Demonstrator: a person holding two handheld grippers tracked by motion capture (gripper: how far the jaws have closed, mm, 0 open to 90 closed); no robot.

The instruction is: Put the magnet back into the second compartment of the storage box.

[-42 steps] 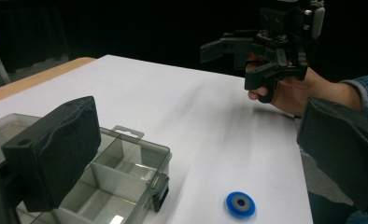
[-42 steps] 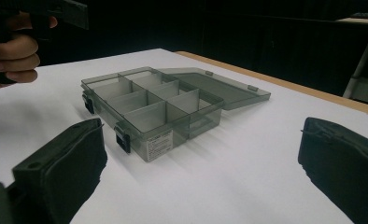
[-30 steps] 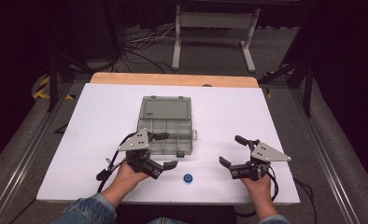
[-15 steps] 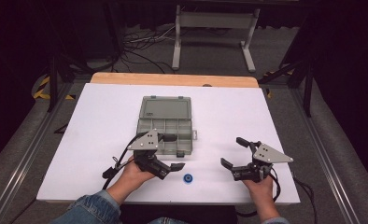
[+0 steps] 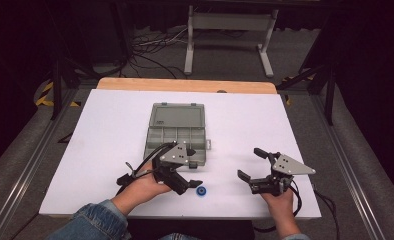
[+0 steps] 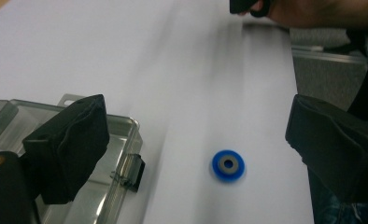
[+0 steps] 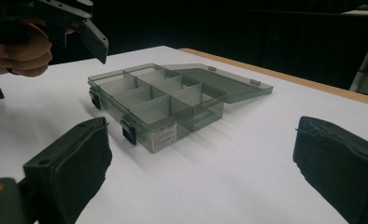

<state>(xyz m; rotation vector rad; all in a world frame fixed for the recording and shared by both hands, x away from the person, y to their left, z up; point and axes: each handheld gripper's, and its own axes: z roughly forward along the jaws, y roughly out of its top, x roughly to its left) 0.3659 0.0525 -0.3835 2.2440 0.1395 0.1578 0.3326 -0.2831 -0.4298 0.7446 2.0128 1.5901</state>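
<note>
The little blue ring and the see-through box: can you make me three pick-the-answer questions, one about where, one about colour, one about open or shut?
1. Where does the blue ring lie?
A. In the compartment box
B. On the white table, nearer the person than the box
C. In the right gripper

2. What colour is the ring's centre?
A. Grey
B. Red
C. Yellow

3. How is the compartment box?
A. Shut and latched
B. Lid open, laid back flat
C. Upside down

Answers: B, it rests on the white table beside the left gripper; A, the left gripper view shows grey; B, the compartments are uncovered.

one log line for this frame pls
left gripper: open, over blue ring | right gripper: open, idle | organizer box: lid open | nothing held
</note>
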